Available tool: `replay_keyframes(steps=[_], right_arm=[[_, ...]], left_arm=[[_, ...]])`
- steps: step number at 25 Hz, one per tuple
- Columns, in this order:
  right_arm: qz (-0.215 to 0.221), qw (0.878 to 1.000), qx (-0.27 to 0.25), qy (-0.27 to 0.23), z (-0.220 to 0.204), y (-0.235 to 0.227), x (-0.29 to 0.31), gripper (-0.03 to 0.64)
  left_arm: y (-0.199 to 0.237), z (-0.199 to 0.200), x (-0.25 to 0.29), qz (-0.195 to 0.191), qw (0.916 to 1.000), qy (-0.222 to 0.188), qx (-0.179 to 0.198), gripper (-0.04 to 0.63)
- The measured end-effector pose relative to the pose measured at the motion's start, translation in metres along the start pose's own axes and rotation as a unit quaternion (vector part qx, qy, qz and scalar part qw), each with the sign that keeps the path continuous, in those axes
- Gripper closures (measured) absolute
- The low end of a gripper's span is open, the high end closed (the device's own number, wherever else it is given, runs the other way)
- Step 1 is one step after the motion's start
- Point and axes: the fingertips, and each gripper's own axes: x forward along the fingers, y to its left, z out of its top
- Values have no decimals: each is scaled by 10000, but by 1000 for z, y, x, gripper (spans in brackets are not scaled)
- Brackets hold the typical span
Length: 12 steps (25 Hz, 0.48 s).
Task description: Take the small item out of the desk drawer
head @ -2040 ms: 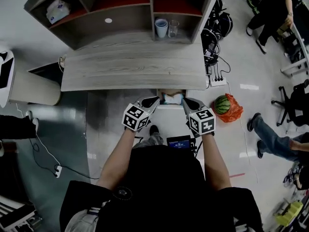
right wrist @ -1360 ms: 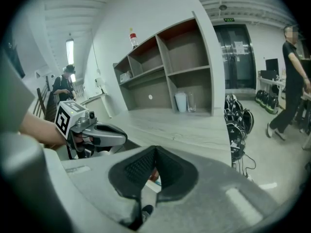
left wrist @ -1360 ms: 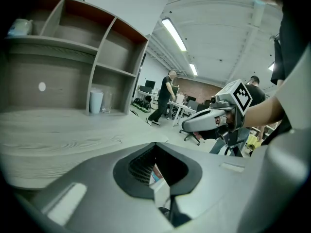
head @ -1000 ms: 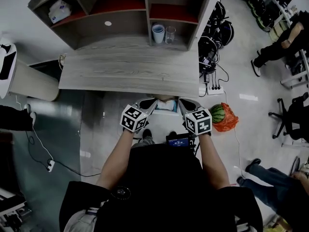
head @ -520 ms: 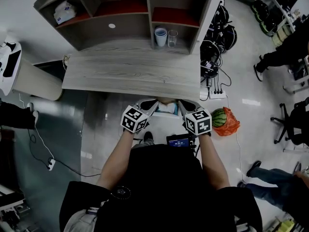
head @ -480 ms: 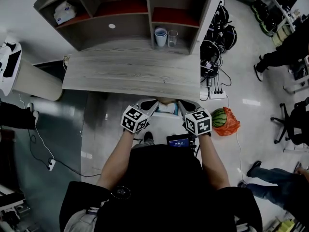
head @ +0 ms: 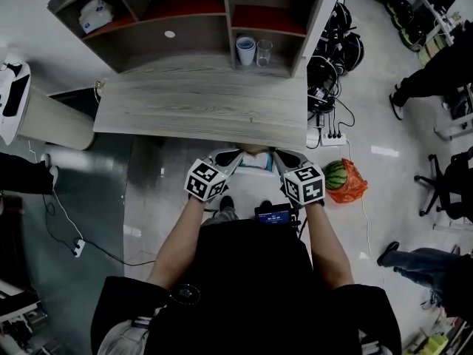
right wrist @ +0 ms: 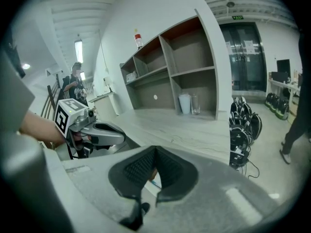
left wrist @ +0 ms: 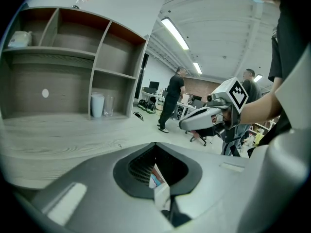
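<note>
Hovering with jaws pressed together, the left tool [head: 233, 154] and right tool [head: 280, 155] flank the small packet [head: 259, 160] lying in the drawer [head: 256, 171] under the surface [head: 199, 113]. Reaching in closed would likely shove it deeper.

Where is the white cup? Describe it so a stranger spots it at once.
Start at the grey wooden desk and its shelf unit at the back. In the lower right compartment stand two vessels; the white cup is the opaque left one, beside a clear glass.
</note>
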Motion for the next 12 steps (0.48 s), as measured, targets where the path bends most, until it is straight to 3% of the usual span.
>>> replay_keyframes(steps=[12], right_arm=[[245, 9952, -604, 726, -24, -6, 29, 617]], left_arm=[[13, -20, 8, 81, 9995, 140, -277, 594]])
